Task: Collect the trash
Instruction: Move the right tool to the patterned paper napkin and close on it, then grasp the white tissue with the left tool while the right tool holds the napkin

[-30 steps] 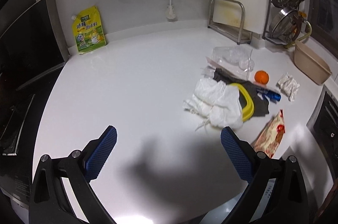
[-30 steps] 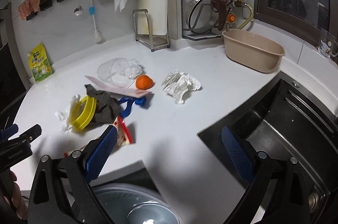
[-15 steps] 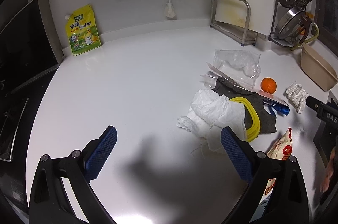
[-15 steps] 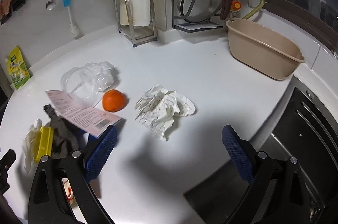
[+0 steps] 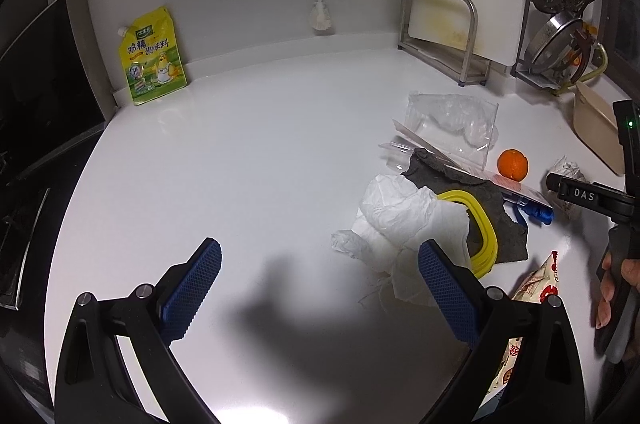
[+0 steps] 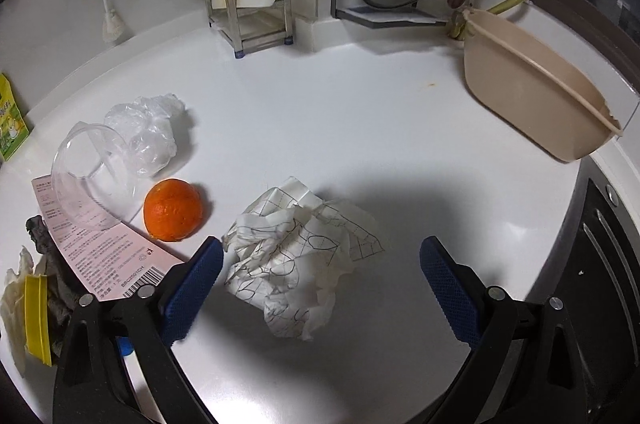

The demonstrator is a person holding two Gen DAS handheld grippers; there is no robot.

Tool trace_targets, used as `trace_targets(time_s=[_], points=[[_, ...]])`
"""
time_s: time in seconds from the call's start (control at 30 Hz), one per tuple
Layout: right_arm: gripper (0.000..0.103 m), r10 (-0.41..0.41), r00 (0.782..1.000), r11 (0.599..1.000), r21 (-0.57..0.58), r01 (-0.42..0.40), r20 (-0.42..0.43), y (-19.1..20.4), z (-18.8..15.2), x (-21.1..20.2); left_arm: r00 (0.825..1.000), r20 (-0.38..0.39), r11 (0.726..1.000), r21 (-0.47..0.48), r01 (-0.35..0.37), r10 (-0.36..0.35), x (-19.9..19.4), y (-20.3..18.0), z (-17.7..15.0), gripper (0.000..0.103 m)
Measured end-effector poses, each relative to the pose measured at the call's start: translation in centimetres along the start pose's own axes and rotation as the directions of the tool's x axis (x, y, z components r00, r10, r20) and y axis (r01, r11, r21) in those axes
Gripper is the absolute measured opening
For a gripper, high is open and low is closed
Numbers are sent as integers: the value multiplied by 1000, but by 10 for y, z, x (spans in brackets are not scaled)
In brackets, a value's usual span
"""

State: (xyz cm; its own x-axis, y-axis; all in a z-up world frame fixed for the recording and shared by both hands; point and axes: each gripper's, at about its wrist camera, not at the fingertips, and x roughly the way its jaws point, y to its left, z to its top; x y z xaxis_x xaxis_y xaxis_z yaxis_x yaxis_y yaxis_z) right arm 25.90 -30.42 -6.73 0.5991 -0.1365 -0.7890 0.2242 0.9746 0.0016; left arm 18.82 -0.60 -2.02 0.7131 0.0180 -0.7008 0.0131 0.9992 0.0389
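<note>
Crumpled white paper [image 6: 298,258] with black scribbles and grid lines lies on the bench [image 6: 360,112] between the right gripper [image 6: 320,288], fingers apart

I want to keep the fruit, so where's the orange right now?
In the right wrist view, the orange sits left of centre on the counter, between the pink paper slip and the crumpled paper.

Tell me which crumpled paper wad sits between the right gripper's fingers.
The printed one, crumpled paper with black line patterns, right of the orange. The plain white wad lies by the yellow ring, near the left gripper.
</note>
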Motion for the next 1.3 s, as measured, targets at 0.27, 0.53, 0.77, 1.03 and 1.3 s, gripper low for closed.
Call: trace_targets(time_s=[0.27, 0.53, 0.77, 1.03, 1.3], points=[[59, -4, 1000, 996, -85, 3, -11, 13, -4, 2, 1000, -8, 1000, 1, -10, 10, 5, 0, -1, 97], [35, 42, 999, 996, -83, -40, 15, 11, -20, -17, 1000, -16, 1000, -12, -14, 14, 6, 4, -2, 97], [35, 72, 995, 997, -38, -69, 74, -5, -38, -51, 1000, 10, 1000, -3, 1, -1, 0, 1, 0, 97], [35, 90, 994, 994, -66, -86, 62, -3, -50, -59, 999, -19, 999, -9, 32, -33, 7, -12, 5, 97], [36, 105, 992, 993, -63, -101, 69, -4, -51, -62, 999, 12, 999, 30, 40, -40, 3, -28, 10, 97]])
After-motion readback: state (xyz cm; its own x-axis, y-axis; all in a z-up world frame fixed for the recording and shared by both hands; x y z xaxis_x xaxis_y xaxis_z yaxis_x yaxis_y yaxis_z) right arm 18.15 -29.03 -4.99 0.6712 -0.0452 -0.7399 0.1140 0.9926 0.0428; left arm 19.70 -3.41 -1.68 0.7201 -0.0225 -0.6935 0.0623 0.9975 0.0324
